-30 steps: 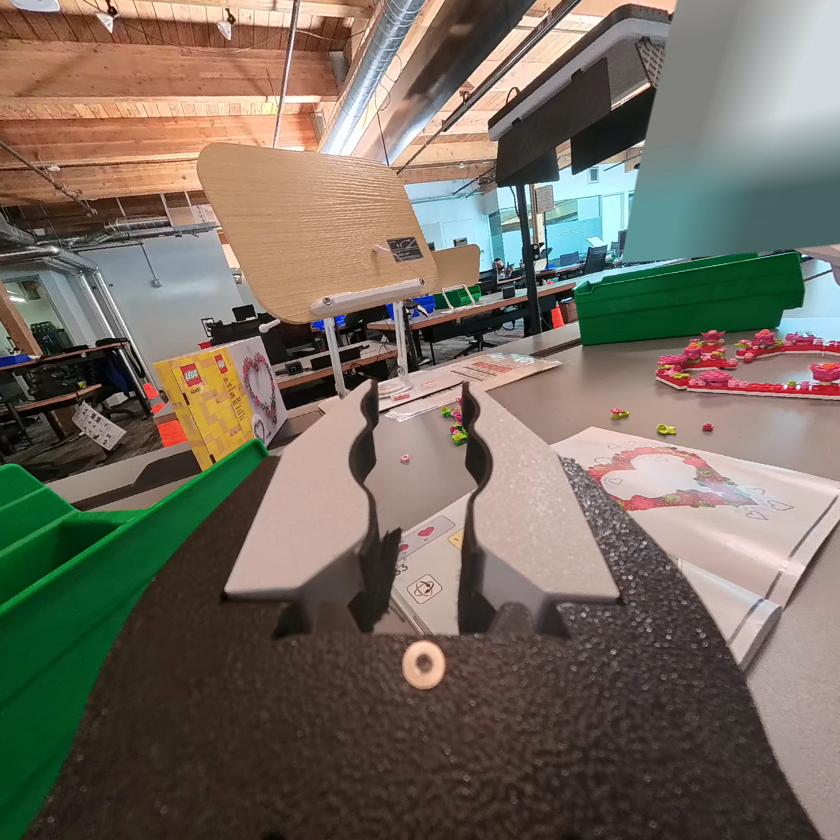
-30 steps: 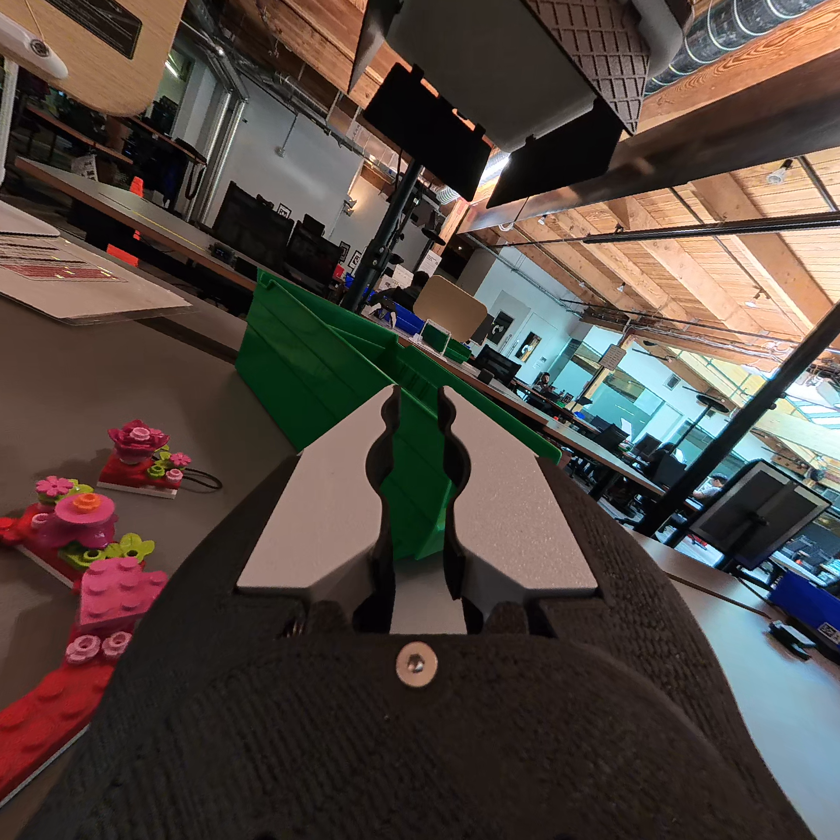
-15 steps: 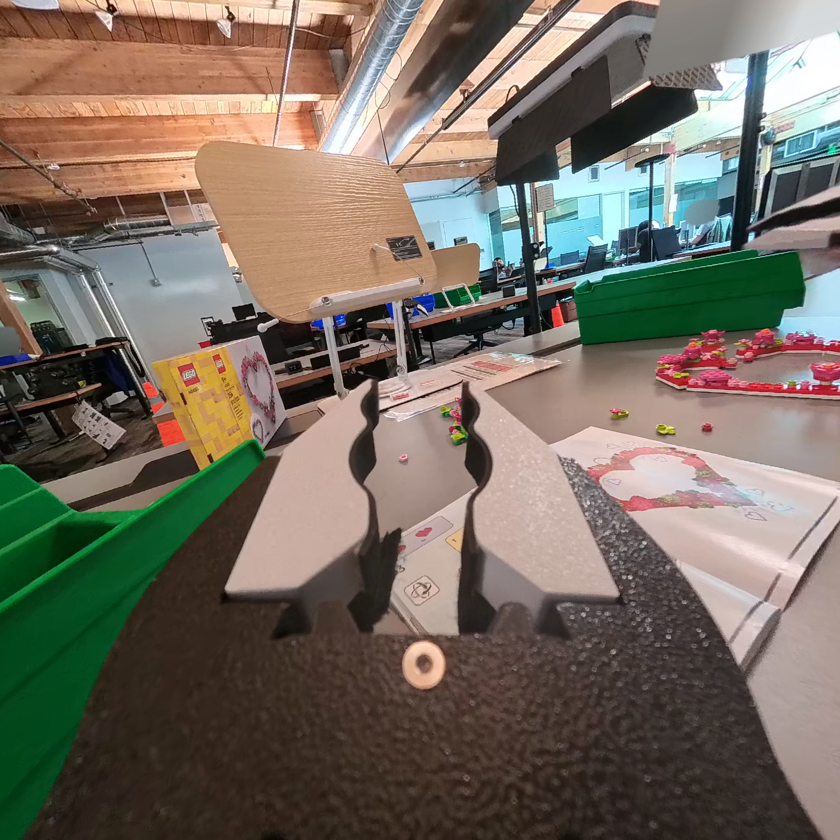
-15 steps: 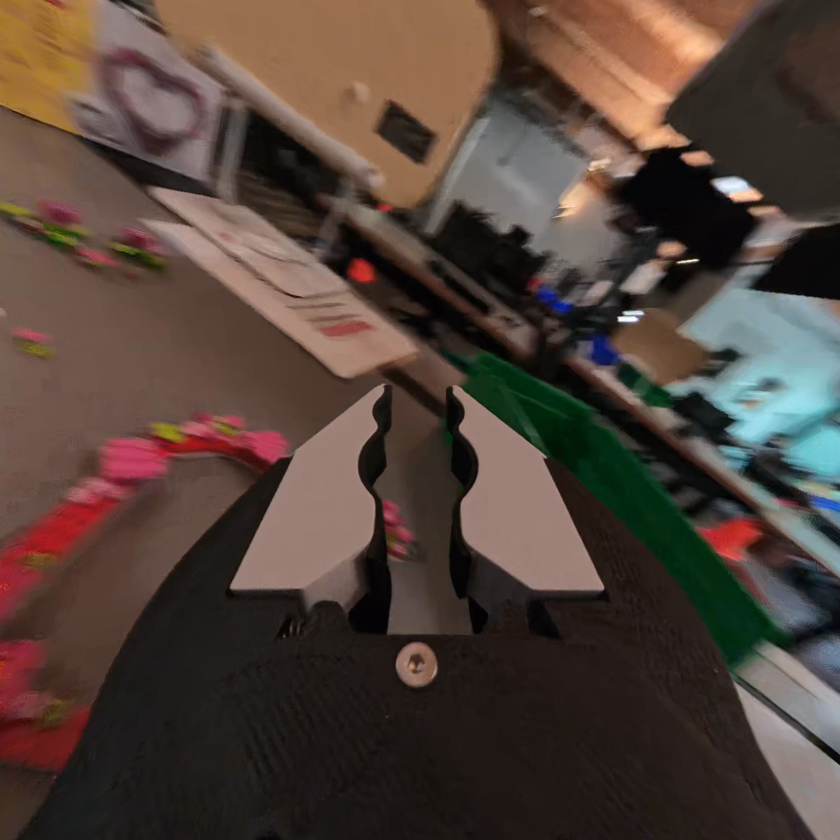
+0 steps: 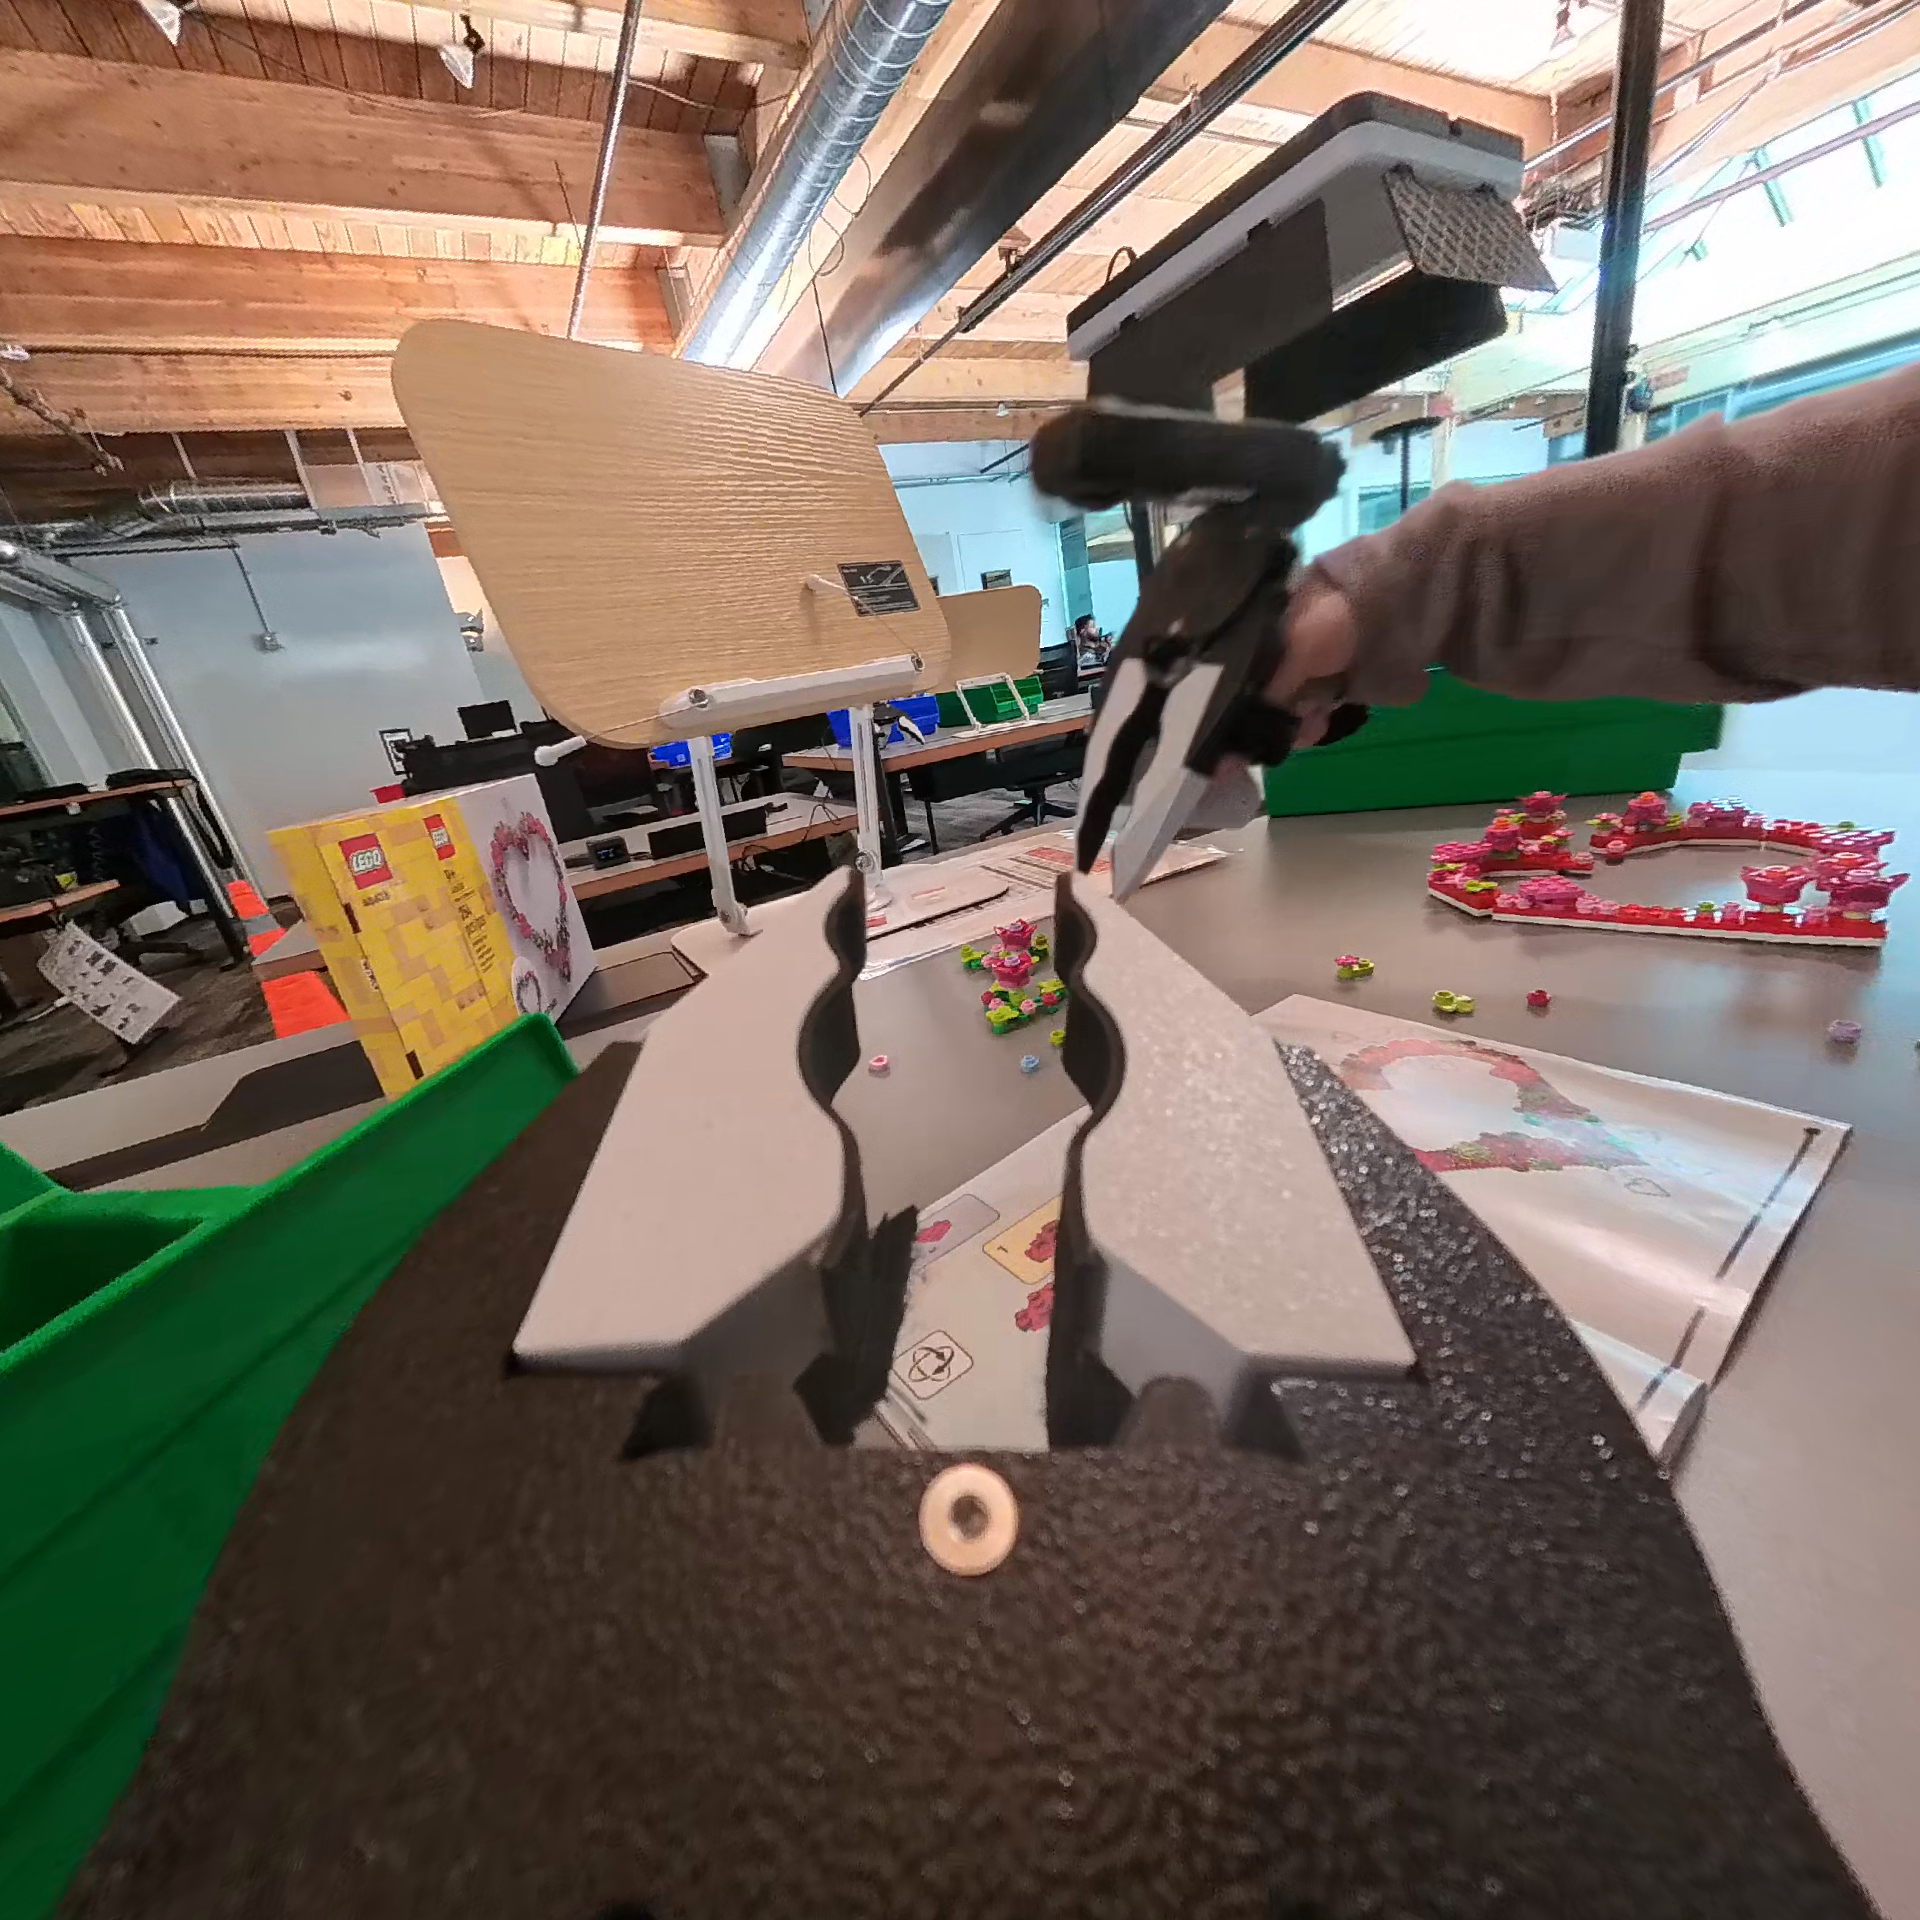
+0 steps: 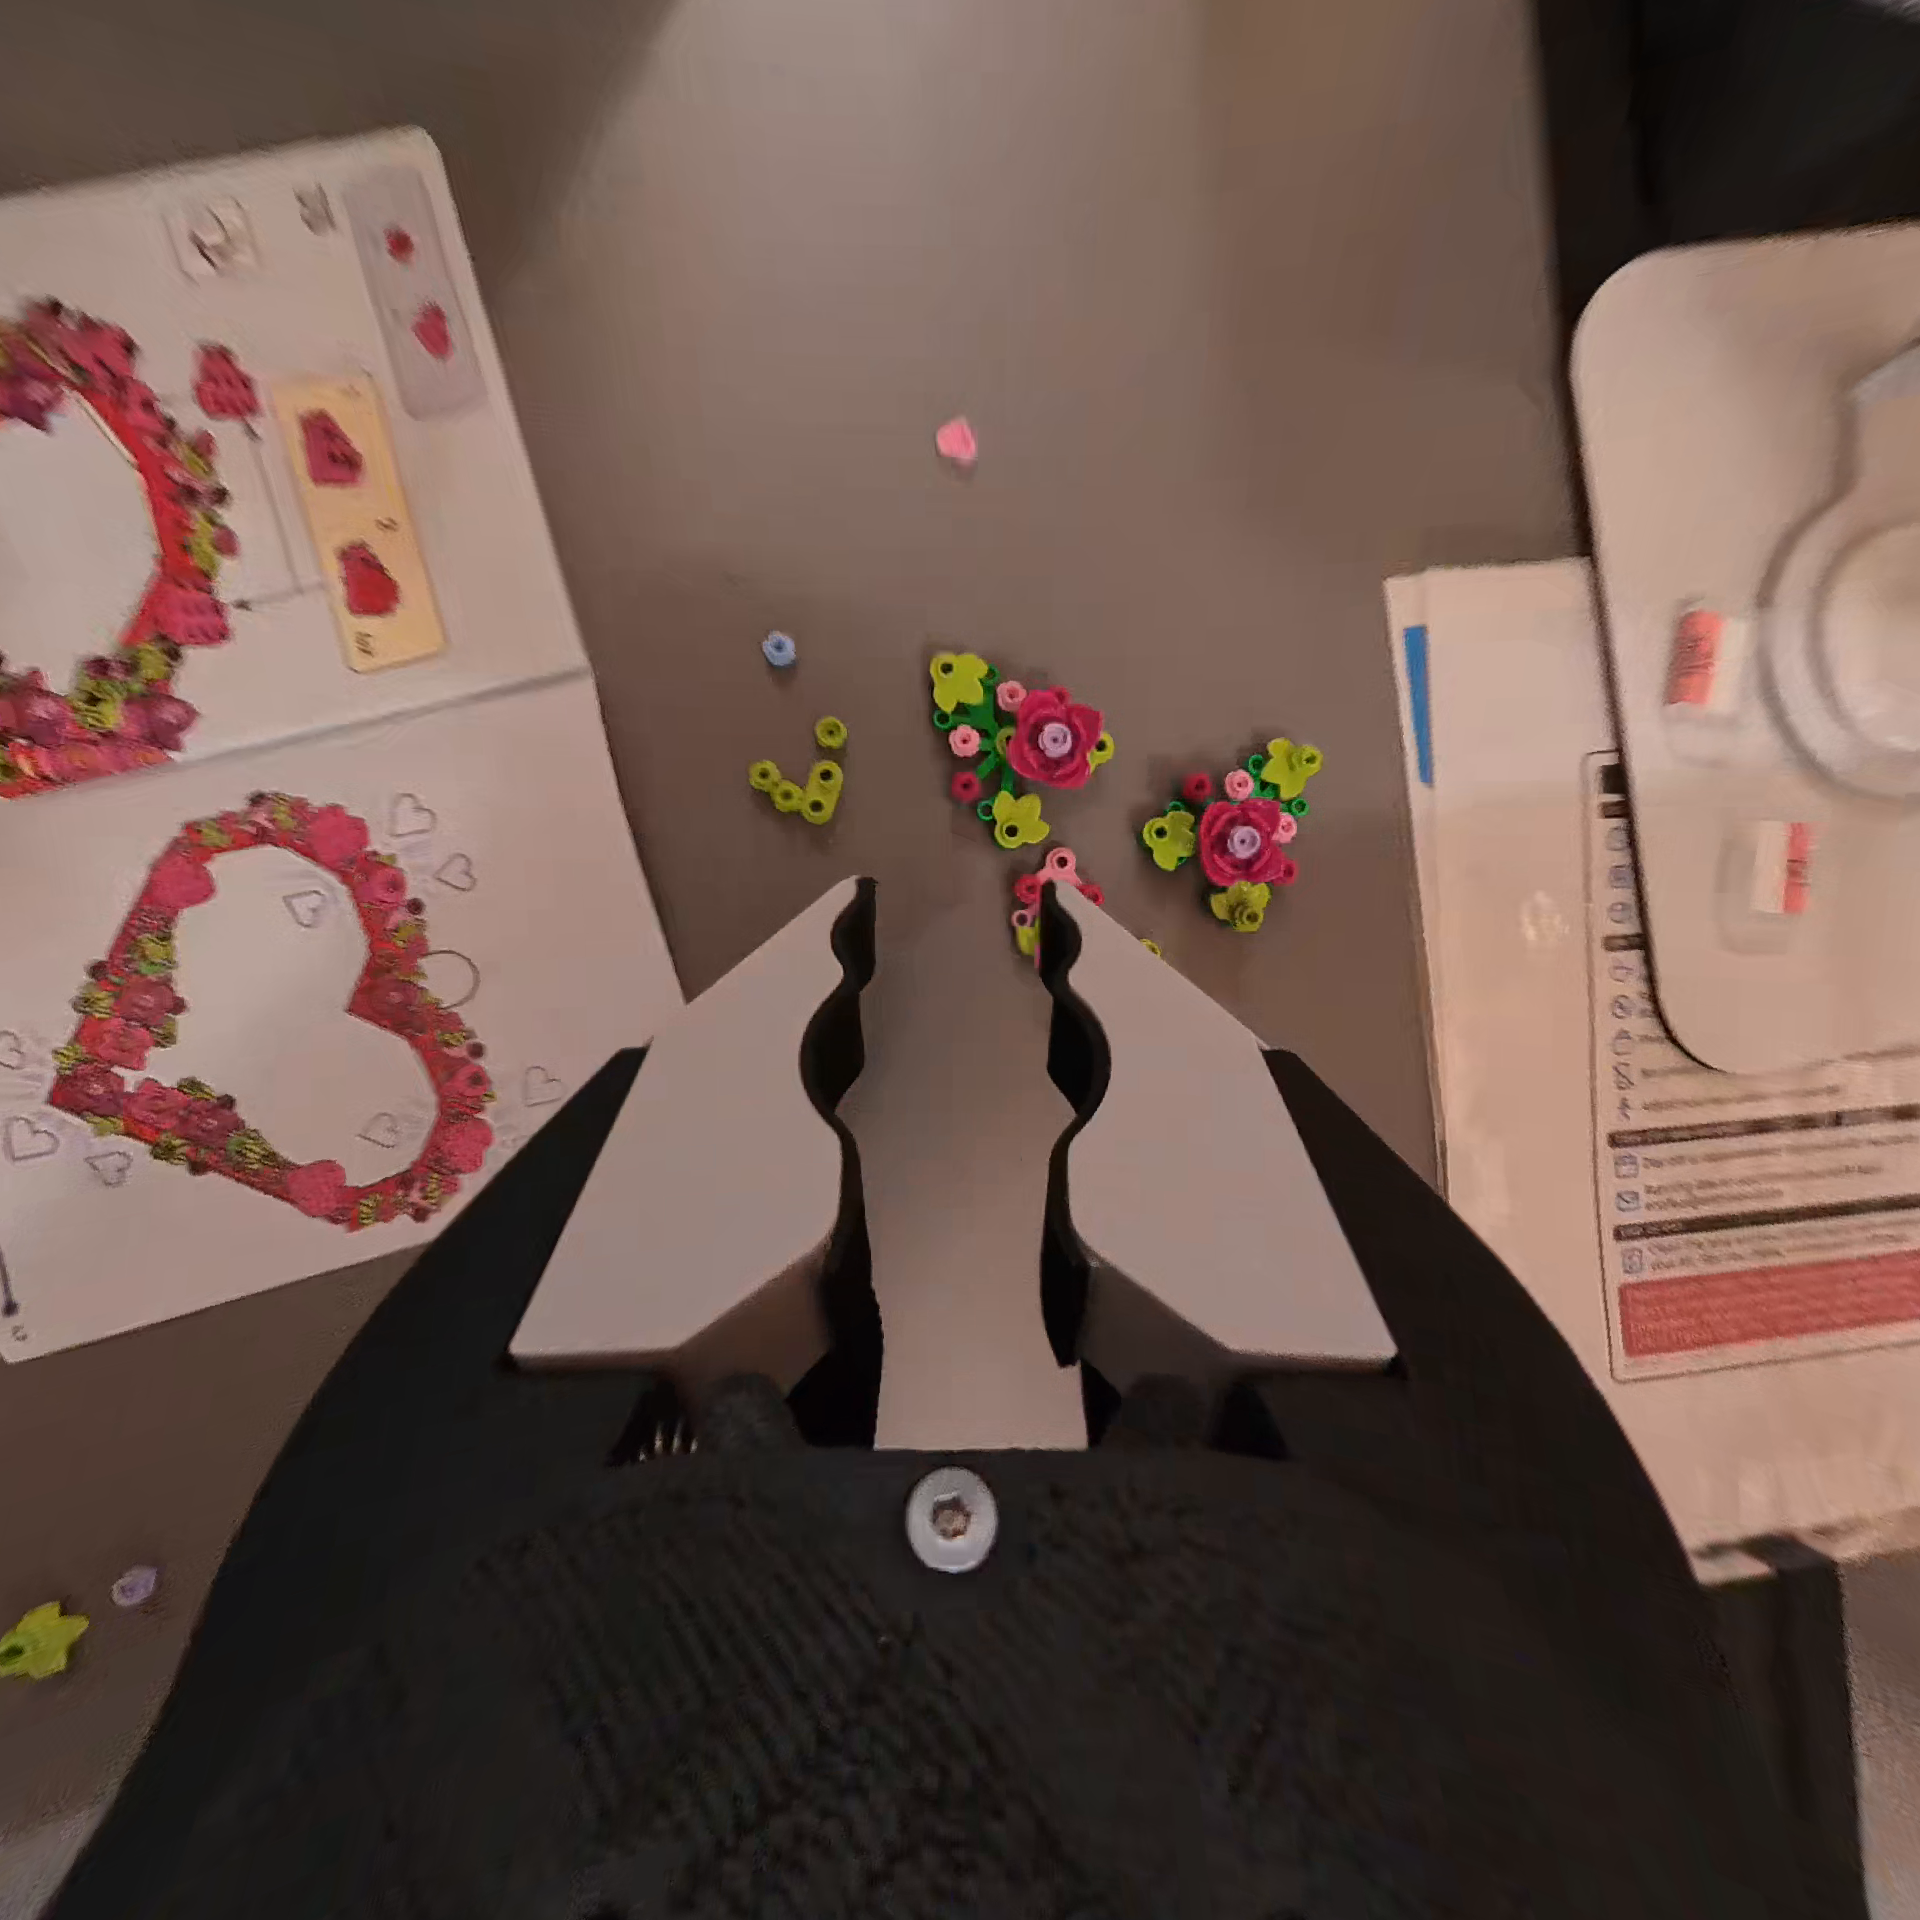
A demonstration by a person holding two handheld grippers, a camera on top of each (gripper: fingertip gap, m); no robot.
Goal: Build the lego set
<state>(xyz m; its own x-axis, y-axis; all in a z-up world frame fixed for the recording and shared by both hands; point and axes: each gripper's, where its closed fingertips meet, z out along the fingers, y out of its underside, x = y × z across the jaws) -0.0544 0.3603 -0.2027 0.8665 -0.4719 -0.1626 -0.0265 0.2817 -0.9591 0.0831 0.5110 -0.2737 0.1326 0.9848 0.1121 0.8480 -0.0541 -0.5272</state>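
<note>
My right gripper [image 6: 954, 896] is open and empty, pointing down above small flower clusters: one rose cluster [image 6: 1023, 745], a second [image 6: 1242, 836], and a third partly hidden behind its right finger [image 6: 1143, 1060]. It also shows in the left wrist view [image 5: 1103, 868], held by a hand above the flower clusters [image 5: 1016, 977]. My left gripper [image 5: 956, 894] is open and empty, low over the instruction booklet [image 5: 1558, 1143]. The red heart-shaped lego frame [image 5: 1662, 883] lies at the far right of the table.
Green bins stand at the left [image 5: 156, 1403] and back right [image 5: 1475, 758]. A wooden book stand [image 5: 665, 540] and the yellow lego box [image 5: 416, 935] are at the back. Loose small pieces [image 6: 800, 784] and paper sheets [image 6: 1662, 1039] lie on the grey table [image 6: 935, 260]. Left tips to right tips: about 20 centimeters.
My right gripper has swung from facing the green bin across the table to point down over the flower clusters, and its jaws have widened. The left gripper has stayed still.
</note>
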